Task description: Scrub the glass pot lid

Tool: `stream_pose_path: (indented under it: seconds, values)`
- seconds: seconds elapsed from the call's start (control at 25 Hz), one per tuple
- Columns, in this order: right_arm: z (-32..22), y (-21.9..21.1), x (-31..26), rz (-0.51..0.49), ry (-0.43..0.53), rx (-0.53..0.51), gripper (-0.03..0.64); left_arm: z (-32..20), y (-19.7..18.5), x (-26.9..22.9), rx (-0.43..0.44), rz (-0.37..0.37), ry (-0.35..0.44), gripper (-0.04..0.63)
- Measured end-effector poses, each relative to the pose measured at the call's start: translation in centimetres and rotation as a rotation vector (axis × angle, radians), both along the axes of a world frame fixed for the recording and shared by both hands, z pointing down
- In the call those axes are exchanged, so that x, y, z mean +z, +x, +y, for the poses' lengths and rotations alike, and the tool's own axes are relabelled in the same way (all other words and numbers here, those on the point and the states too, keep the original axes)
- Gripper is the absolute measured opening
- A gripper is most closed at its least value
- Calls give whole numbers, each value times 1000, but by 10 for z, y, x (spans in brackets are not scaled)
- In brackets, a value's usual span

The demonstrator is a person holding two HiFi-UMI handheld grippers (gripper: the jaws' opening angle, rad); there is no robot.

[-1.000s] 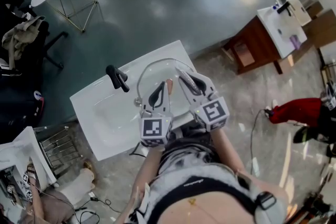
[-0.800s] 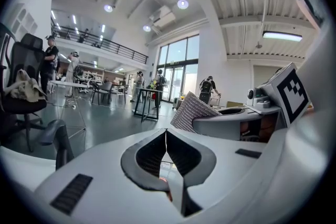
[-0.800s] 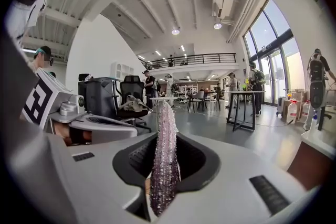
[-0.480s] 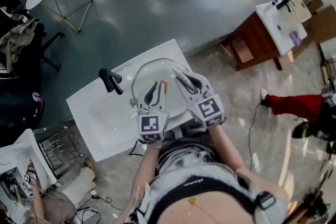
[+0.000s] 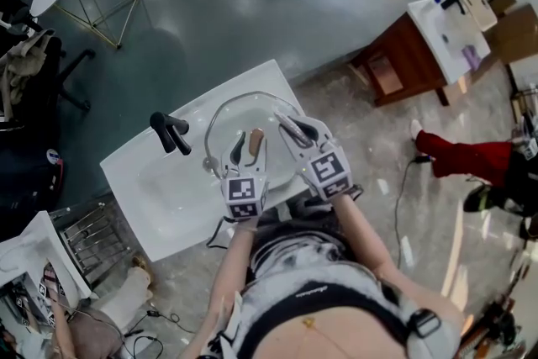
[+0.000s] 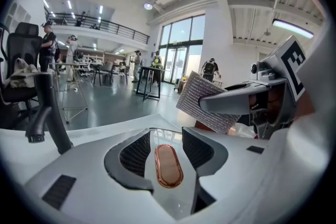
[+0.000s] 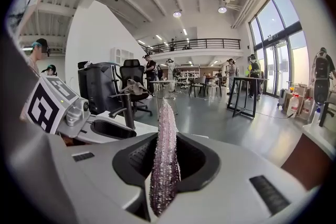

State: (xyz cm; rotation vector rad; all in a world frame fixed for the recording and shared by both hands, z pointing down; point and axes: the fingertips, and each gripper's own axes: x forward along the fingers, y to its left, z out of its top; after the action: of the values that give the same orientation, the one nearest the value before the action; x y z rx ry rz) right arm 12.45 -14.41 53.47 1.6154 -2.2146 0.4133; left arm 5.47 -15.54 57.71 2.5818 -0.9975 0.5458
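Filling white sink's (image 5: 151,193) right half, round glass pot lid (image 5: 217,113), left gripper (image 5: 245,149) just opening wide round copper knob (image 6: 168,165), right gripper (image 5: 294,130) pinching silver scrub pad (image 7: 164,165).

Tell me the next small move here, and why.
Probably close the left gripper on the copper handle: its jaws have just been opening and straddle it without pressing, while the right gripper clamps the scrub pad and the glass lid lies in the sink.

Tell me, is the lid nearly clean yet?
Not yet. Done: the lid sits in the sink, and the right gripper is shut on the pad. In hand: the jaws of the left gripper have just been opening, the handle between them but not squeezed. Left: all the scrubbing; the pad looks clear of the glass.
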Motion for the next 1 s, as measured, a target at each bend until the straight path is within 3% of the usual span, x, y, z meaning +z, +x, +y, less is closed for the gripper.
stream_pose_path:
  seconds: [0.12,0.36,0.56,1.0]
  values:
    - [0,1,13,20,-29,-13,84,0,4,18,1,-25,-26,237]
    - [1,7,35,33,-92,-8,84,4,10,53,33,-91,-89,244]
    - [4,10,52,47,-138,-14,84,7,14,60,43,-104,-93,183]
    - [10,21,96,146,-263,-16,86,8,17,62,51,-121,-87,181]
